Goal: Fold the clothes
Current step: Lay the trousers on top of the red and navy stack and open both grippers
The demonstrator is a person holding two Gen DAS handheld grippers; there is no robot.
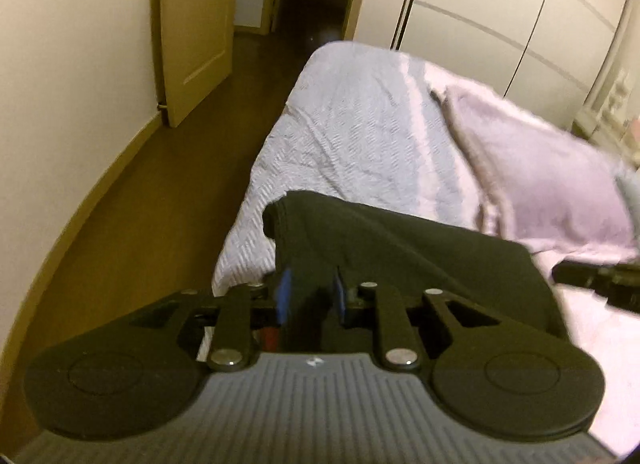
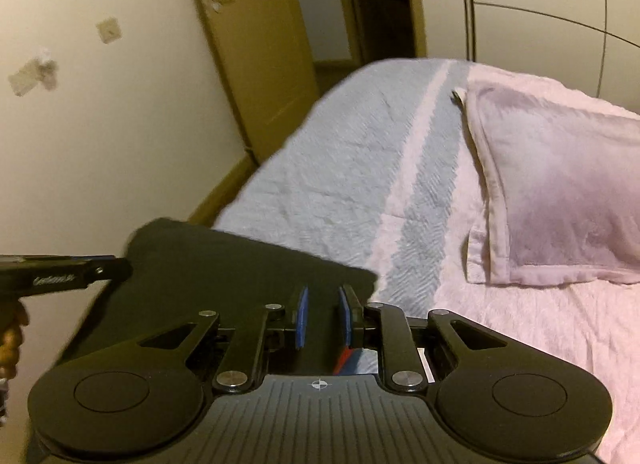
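Plainly, the black garment [image 1: 400, 248] is a dark, matte cloth stretched fairly flat between both grippers above the near end of the bed [image 1: 352, 123]. Its far left corner is bunched and rolled over, with soft creases running back to the left gripper [image 1: 310, 296], whose blue pads are clamped on a fold of the fabric. At the right corner the cloth's edge runs straight, and the right gripper [image 2: 324, 318] is clamped on it too. Beyond it the bed shows a pale blue textured cover, a pink sheet [image 2: 540, 324] and a pink pillow [image 2: 560, 191].
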